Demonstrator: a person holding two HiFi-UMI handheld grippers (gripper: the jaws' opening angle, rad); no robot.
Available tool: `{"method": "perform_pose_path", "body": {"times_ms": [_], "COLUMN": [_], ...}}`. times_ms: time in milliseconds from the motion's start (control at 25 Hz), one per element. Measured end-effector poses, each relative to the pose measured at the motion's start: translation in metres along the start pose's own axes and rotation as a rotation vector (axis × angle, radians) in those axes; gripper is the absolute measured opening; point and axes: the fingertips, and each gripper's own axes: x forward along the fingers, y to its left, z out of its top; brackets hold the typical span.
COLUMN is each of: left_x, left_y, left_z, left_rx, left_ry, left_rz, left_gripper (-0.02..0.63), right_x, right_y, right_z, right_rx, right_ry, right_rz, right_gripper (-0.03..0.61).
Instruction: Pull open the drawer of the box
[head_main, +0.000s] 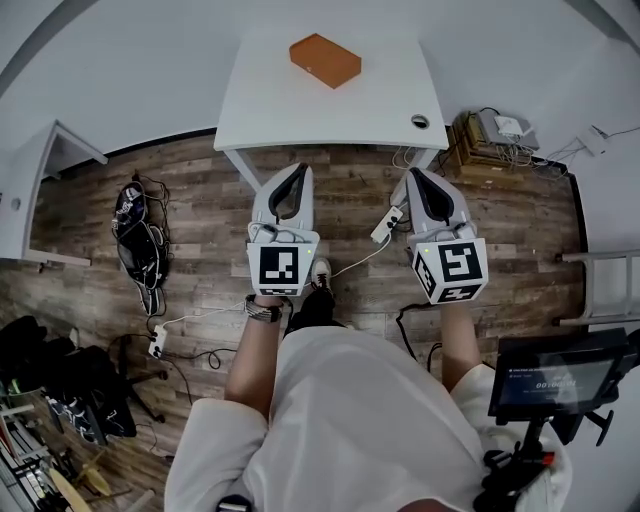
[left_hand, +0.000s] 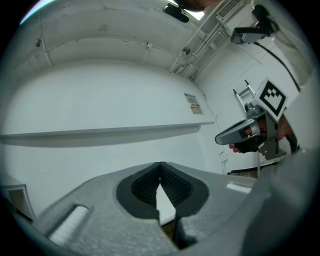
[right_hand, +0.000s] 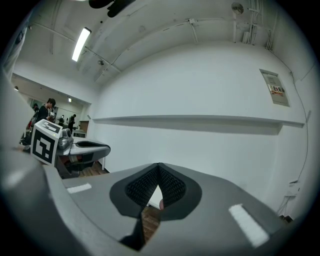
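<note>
The fingers of the left gripper (left_hand: 160, 166) are pressed together with nothing between them, and so are those of the right gripper (right_hand: 159, 166). Both grippers point toward the counter (head_main: 300, 115), side by side, their tips over the wooden floor (head_main: 190, 200) just short of the counter's near edge. The orange box (head_main: 325, 60) lies toward the far side of the counter, well apart from both grippers; its drawer is too small to make out, though it seems shut. A black bag (head_main: 135, 235) lies on the floor, left of the counter
</note>
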Motion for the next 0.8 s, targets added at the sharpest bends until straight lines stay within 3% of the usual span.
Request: {"method": "perform_pose_path", "body": {"times_ms": [800], "left_x": [0.139], "left_y": [0.078], "left_z": [-0.032], "left_rx": [-0.007], "left_ry": [-0.003], "left_rz": [-0.057], "left_gripper": [0.006], "right_x": [0.158], "right_y": [-0.046], "right_z": [0.020], "right_rx": [0.001], "right_ry": [-0.003], "right_rz": [-0.042], "right_gripper": [0.002]}}
